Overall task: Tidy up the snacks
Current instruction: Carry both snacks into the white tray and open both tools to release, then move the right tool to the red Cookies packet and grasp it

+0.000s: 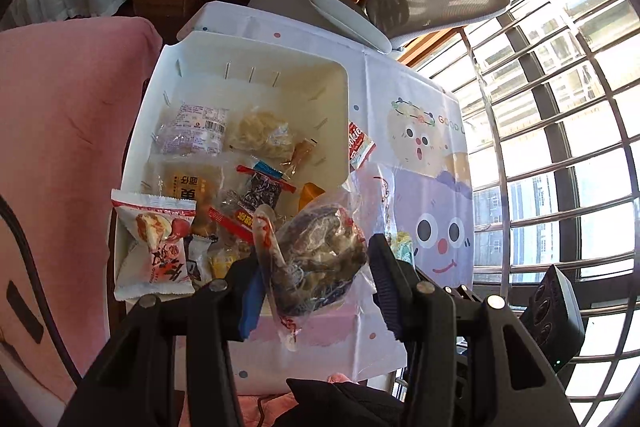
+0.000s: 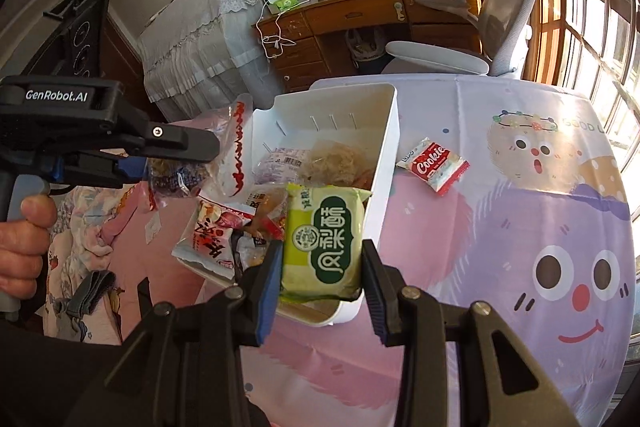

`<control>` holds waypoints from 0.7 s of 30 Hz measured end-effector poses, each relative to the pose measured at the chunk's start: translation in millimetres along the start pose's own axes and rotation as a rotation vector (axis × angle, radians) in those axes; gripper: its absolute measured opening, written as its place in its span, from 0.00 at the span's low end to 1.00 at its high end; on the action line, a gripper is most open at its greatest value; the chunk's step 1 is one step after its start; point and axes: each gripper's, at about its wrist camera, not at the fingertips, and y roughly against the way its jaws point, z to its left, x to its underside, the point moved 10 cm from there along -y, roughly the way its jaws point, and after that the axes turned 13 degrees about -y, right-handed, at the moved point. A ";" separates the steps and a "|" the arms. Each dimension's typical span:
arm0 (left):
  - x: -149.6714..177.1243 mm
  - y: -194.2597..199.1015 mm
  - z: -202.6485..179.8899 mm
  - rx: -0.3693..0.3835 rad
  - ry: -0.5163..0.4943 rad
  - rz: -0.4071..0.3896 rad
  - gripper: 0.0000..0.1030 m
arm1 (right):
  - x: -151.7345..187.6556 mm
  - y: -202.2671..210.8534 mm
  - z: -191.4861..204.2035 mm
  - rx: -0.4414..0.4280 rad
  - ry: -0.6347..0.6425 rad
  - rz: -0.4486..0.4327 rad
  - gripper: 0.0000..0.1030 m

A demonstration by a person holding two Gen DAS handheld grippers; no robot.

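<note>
Pastry packet (image 2: 323,242) upright, clamped in right gripper (image 2: 320,291).

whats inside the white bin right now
The white bin holds a pile of wrapped snacks: a barcoded purple pack, pale noodles, a red-and-white pack. Whatever lies beneath the pile is covered.

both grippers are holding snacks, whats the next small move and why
Probably open the right gripper: its jaws hold the yellow-green pineapple cake packet right over the white plastic bin, so it should drop in. The left gripper grips a clear bag of dark snack.
</note>
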 end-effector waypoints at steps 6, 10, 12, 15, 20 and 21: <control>-2.3 3.2 29.3 0.010 -0.057 0.006 0.46 | -2.1 -22.2 26.8 -0.002 -0.035 0.000 0.37; -2.1 2.5 43.2 0.035 -0.050 0.004 0.46 | -4.2 -30.7 39.6 0.013 -0.019 -0.004 0.38; -3.0 4.2 47.2 0.023 -0.055 -0.002 0.66 | -7.5 -32.5 41.1 0.036 -0.014 -0.015 0.39; -5.6 7.5 47.6 0.012 -0.074 -0.024 0.72 | -11.9 -35.8 37.5 0.054 -0.025 0.007 0.42; -6.1 1.5 45.4 0.010 -0.067 -0.003 0.74 | -18.1 -32.5 25.4 0.094 -0.032 0.018 0.45; -5.6 -0.5 43.7 0.010 -0.062 0.003 0.74 | -18.8 -31.1 22.5 0.100 -0.030 0.019 0.45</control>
